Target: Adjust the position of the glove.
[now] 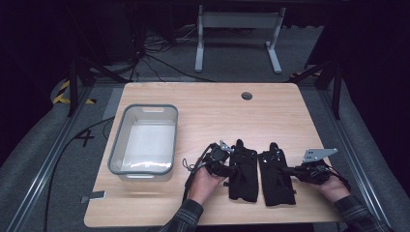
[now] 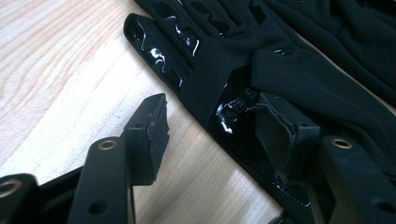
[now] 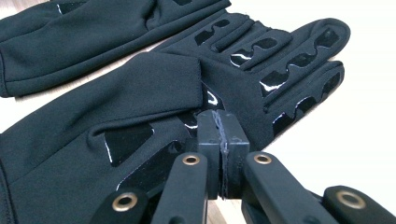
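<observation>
Two black gloves, left glove [image 1: 243,170] and right glove [image 1: 275,177], side by side at lower centre of the tabletop [image 1: 217,111], left hand-held gripper [image 1: 231,170] spread astride the left glove's edge, right hand-held gripper [image 1: 289,170] pressed together, pinching the right glove's edge, grey bin [image 1: 117,145] at left.

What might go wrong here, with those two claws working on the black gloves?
1. The right gripper is shut at the edge of the right glove, seemingly pinching only a thin fold; a pull might let it slip free.
2. The left gripper stands open, one pad over the left glove, the other above bare table; closing could miss the cloth.
3. The gloves lie side by side, almost touching, so dragging one may shift the other.
</observation>
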A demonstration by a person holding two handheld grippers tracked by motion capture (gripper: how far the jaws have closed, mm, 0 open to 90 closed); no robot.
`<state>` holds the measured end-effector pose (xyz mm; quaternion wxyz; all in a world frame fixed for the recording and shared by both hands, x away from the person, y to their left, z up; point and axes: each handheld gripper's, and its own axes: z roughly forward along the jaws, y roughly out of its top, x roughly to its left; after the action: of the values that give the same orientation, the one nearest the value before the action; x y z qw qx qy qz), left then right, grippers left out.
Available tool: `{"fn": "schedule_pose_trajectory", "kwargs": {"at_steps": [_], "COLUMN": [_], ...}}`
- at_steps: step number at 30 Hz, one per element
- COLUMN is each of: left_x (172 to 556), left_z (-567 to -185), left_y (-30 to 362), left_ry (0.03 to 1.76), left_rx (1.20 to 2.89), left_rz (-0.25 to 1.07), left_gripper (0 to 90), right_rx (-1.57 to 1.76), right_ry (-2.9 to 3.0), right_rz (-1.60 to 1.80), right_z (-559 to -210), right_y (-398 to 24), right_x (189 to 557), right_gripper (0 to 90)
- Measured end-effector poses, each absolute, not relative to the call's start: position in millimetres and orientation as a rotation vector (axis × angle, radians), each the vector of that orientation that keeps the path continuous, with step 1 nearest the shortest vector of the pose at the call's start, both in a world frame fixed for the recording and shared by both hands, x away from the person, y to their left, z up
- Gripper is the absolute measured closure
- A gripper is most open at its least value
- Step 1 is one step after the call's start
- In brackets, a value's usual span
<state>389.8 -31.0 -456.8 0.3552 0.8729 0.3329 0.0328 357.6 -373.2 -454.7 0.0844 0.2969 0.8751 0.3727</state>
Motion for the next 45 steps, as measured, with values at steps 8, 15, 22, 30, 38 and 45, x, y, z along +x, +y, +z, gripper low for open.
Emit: {"fn": "schedule_pose_trajectory", "kwargs": {"at_steps": [8,15,22,30,38,45], "left_x": [386,386,381,376,374,375], "left_z": [-458,-457,-455,-449,-434,-426], "left_y": [-37,-36,-31,-31,-27,-26], "left_ry": [0.873,0.919,0.932,0.901,0.848,0.821], "left_rx": [2.255,2.220,2.196,2.173,2.116,2.071], "left_rz": [0.125,0.070,0.017,-0.028,-0.078,-0.118], "left_gripper": [63.2,84.0,85.7,86.0,86.2,86.1], "right_rx": [0.878,0.879,0.883,0.888,0.875,0.854], "right_ry": [2.609,2.606,2.600,2.595,2.607,2.620], "right_rz": [1.110,1.107,1.106,1.096,1.103,1.095], "right_z": [-455,-455,-455,-455,-455,-455], "right_y": [-373,-373,-373,-371,-364,-355], "right_x": [357,357,357,358,359,359], "right_gripper": [89.6,89.7,89.7,89.8,89.9,90.0]}}
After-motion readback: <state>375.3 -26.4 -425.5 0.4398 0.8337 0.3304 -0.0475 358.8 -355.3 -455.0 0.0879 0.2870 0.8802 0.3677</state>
